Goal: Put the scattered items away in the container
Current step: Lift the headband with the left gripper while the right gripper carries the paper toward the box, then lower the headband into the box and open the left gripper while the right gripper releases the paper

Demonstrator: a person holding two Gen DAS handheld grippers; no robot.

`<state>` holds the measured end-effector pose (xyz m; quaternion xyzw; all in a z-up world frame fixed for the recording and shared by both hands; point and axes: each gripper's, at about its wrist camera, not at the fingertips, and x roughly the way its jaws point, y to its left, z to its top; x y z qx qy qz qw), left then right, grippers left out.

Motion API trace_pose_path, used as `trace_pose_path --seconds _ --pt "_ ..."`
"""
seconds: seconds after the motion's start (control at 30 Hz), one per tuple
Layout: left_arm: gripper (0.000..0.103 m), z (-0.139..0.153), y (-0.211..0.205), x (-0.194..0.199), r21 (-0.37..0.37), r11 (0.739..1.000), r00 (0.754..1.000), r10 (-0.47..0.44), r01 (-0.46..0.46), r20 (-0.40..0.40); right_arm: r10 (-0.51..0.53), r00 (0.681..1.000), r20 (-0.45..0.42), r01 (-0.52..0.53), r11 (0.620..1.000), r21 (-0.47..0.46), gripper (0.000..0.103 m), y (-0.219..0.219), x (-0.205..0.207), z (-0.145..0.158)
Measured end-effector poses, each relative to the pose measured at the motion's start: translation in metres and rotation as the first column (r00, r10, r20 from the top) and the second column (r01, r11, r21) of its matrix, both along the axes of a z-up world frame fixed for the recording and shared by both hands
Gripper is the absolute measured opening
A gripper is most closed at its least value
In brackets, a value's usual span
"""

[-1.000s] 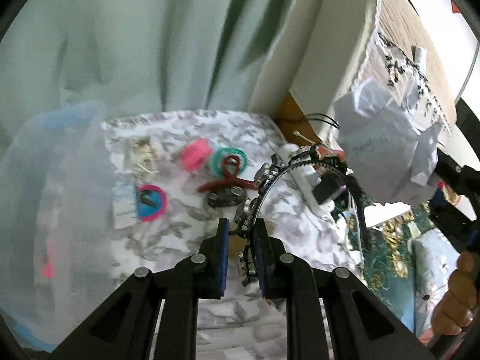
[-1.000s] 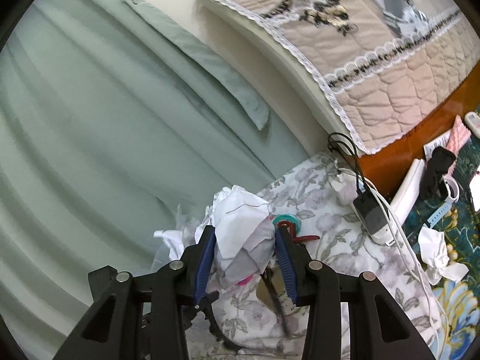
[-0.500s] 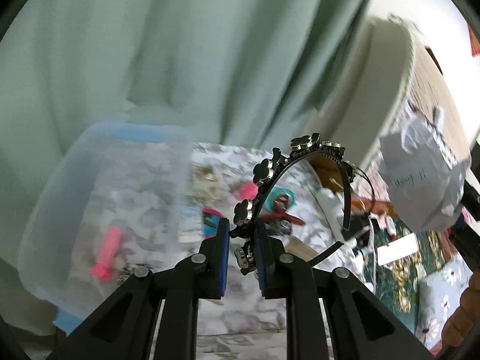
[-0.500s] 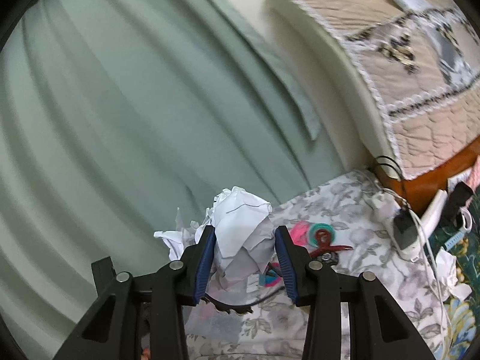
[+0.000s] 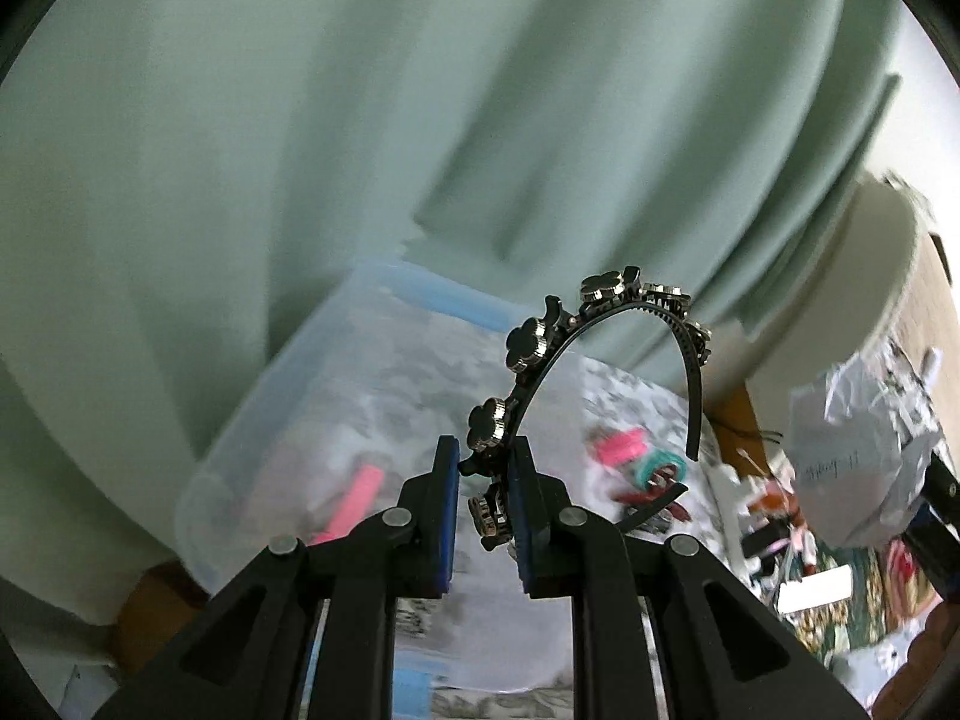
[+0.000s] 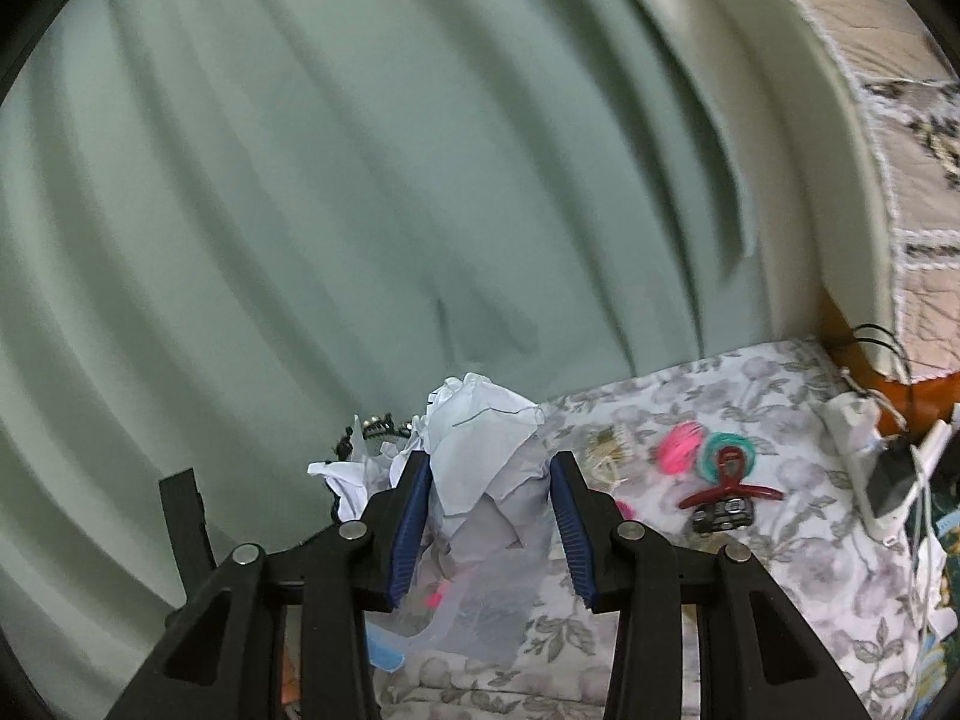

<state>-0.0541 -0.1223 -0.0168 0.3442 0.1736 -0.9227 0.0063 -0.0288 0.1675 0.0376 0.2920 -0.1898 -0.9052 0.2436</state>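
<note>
Carrying a studded headband (image 5: 543, 360) and a crumpled paper wad (image 6: 480, 450) toward the clear plastic bin (image 5: 288, 414).

I judge the drop goes best if I bring my left gripper (image 5: 485, 495) fully over the bin's opening, lower until the arch clears the near rim, then release, since the band's free leg could snag the wall. Its jaws are nearly together, clamped on one end of the headband; the right gripper (image 6: 489, 498) is half apart, pinching the paper from both sides, with the bin's corner showing below it.
</note>
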Motion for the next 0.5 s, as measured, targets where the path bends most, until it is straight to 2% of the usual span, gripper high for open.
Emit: trace_pose_path --seconds 0.3,0.5 --pt "0.016 -0.015 -0.044 -0.001 0.026 0.995 0.995 0.092 -0.093 0.03 0.115 0.992 0.048 -0.118 0.991 0.07 0.043 -0.058 -0.021 -0.019" --pt "0.016 -0.027 -0.061 -0.005 0.036 0.992 0.991 0.121 -0.123 0.061 0.171 0.981 0.09 -0.18 0.978 0.101 0.043 -0.091 -0.036 -0.033"
